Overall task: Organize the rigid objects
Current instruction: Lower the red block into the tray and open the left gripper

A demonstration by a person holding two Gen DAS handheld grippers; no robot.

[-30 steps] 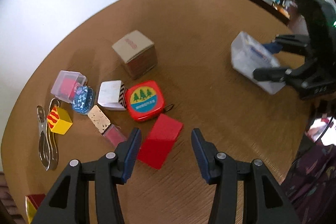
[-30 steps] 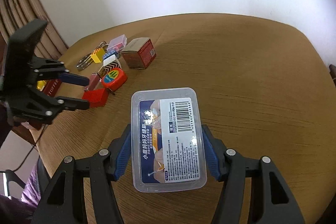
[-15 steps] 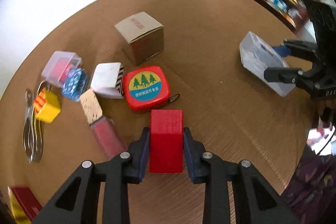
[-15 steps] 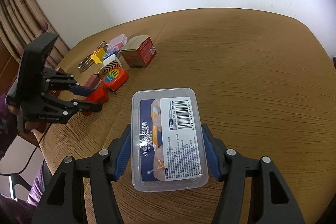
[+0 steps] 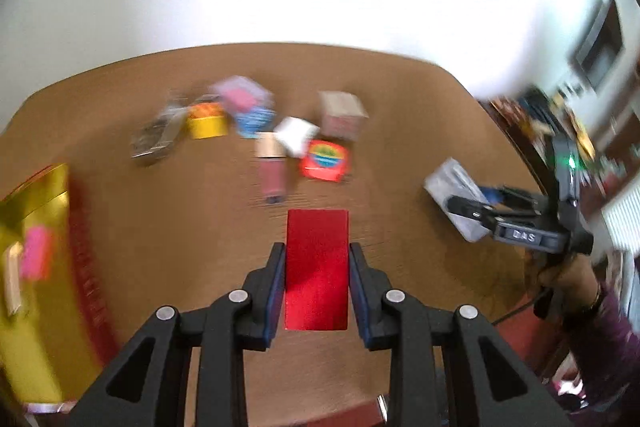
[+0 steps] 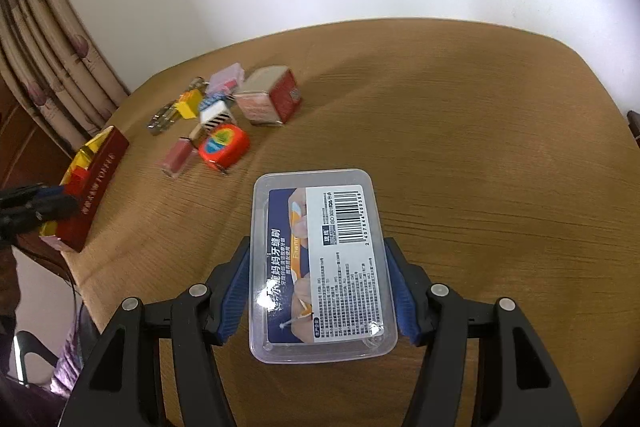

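Note:
My left gripper [image 5: 317, 267] is shut on a red block [image 5: 317, 259] and holds it above the round wooden table [image 5: 200, 227]. A red-and-gold open box [image 5: 36, 267] stands at the left; in the right wrist view the box [image 6: 96, 179] sits at the table's left edge with the left gripper [image 6: 36, 207] over it. My right gripper [image 6: 320, 267] is shut on a clear plastic box with a barcode label [image 6: 320, 267], held above the table; it also shows in the left wrist view [image 5: 460, 199].
A cluster lies at the far left of the table: a red tape measure [image 6: 222, 147], a pink tube [image 6: 176, 159], a striped white cube [image 6: 216, 115], a cardboard box [image 6: 268, 99], a yellow cube [image 6: 188, 105], a metal clip [image 6: 164, 115]. Curtains [image 6: 48, 59] hang behind.
My left gripper closed on the red block, lifted it and swung left toward the red-and-gold box; its view is blurred by motion. My right gripper stays shut on the clear box.

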